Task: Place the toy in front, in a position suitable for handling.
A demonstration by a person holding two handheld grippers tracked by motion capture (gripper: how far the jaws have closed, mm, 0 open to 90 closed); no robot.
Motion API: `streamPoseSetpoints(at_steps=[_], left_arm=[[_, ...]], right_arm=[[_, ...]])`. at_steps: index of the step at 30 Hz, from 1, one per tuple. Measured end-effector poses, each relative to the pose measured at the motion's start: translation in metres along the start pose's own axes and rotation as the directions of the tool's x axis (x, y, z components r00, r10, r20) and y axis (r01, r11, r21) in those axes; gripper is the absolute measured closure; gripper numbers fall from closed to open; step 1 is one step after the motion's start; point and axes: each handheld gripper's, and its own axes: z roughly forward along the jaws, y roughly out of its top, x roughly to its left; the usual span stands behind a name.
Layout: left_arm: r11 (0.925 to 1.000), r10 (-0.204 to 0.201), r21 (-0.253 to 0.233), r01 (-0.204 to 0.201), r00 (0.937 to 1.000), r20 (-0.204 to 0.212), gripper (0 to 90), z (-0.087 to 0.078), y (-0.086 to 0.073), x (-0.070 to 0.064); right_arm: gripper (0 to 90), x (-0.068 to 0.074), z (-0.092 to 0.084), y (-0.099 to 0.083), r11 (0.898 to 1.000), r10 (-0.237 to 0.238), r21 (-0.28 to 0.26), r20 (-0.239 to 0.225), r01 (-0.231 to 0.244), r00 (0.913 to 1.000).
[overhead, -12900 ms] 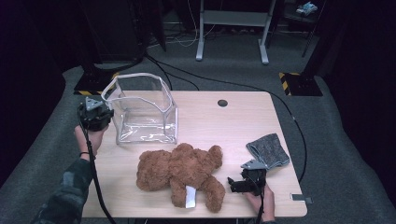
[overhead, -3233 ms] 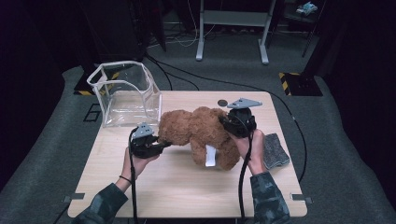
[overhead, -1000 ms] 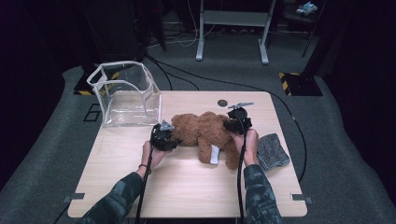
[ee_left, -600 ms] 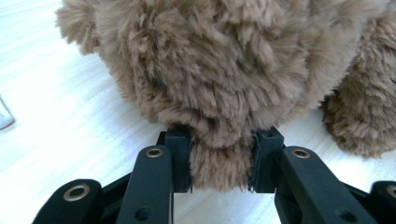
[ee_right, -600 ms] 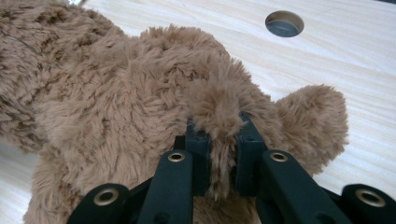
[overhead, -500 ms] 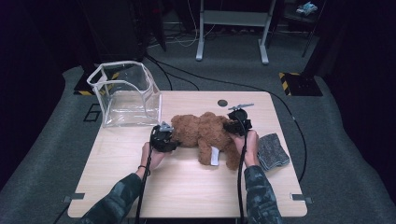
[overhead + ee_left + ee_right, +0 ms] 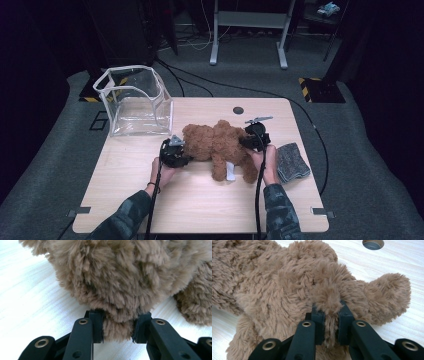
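Teddy bear (image 7: 218, 147), lying mid-table between the clear bag (image 7: 134, 102) and grey cloth (image 7: 293, 162), looks light, soft and squashy, so pinched tufts may slip; the left gripper (image 7: 117, 326) clamps a thick fold at one end, the right gripper (image 7: 329, 322) squeezes fur at the other.

We see a pale wooden bench (image 7: 150, 170) with a round cable hole (image 7: 238, 110), standing on grey carpet (image 7: 360, 170). Black cables (image 7: 220, 86) cross the floor toward a grey metal stand (image 7: 248, 35). The surrounding room is dark.
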Motion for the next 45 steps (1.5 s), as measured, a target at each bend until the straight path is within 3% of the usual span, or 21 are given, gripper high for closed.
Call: streamPoseSetpoints(at_steps=[2,6,9,14,18,21,26,30,34,38,45], left_arm=[[1.0000,0.001,-0.006,-0.001,1.0000,-0.002,67.9,0.000,-0.001,0.000],[0.9995,-0.016,-0.027,0.016,0.9999,0.003,67.9,0.001,-0.004,0.001],[0.9982,-0.016,-0.057,0.016,0.9999,0.006,67.8,0.001,-0.008,0.002],[0.9968,-0.010,-0.079,0.010,1.0000,-0.001,67.8,0.001,-0.011,0.001],[0.9959,-0.010,-0.090,0.009,0.9999,-0.004,67.8,0.002,-0.013,0.001],[0.9950,-0.008,-0.099,0.007,1.0000,-0.005,67.8,0.002,-0.014,0.001],[0.9931,-0.009,-0.117,0.009,1.0000,-0.003,67.4,0.002,-0.016,0.002],[0.9895,0.003,-0.144,-0.004,1.0000,-0.007,65.9,0.003,-0.020,0.001],[0.9817,0.002,-0.190,-0.006,0.9998,-0.021,60.8,0.003,-0.025,0.000],[0.9766,-0.011,-0.215,0.008,0.9998,-0.013,57.4,0.003,-0.026,0.002],[0.9738,0.019,-0.226,-0.025,0.9995,-0.027,57.6,0.002,-0.027,0.001]], right_arm=[[75.3,0.000,-0.001,0.000,1.000,0.004,-0.003,0.002,-0.004,1.0000],[57.9,-0.005,-0.008,0.000,0.999,0.009,-0.043,-0.004,-0.010,0.9999],[37.9,-0.009,-0.015,-0.002,0.999,0.021,-0.050,0.004,-0.020,0.9998],[18.0,-0.020,-0.040,-0.008,0.995,0.038,-0.095,-0.031,-0.041,0.9988],[15.1,-0.030,-0.060,-0.019,0.995,0.029,-0.093,0.007,-0.029,0.9995],[14.7,-0.043,-0.068,-0.032,0.997,0.037,-0.066,0.061,-0.033,0.9974],[14.2,-0.070,-0.061,-0.061,0.995,0.094,0.011,0.145,-0.097,0.9849],[14.6,-0.086,-0.054,-0.078,0.990,0.130,0.027,0.156,-0.136,0.9791],[14.7,-0.091,-0.051,-0.086,0.987,0.152,0.033,0.167,-0.159,0.9742],[14.6,-0.093,-0.052,-0.089,0.989,0.133,0.044,0.195,-0.144,0.9717],[14.7,-0.096,-0.049,-0.093,0.986,0.134,0.068,0.217,-0.152,0.9669]])
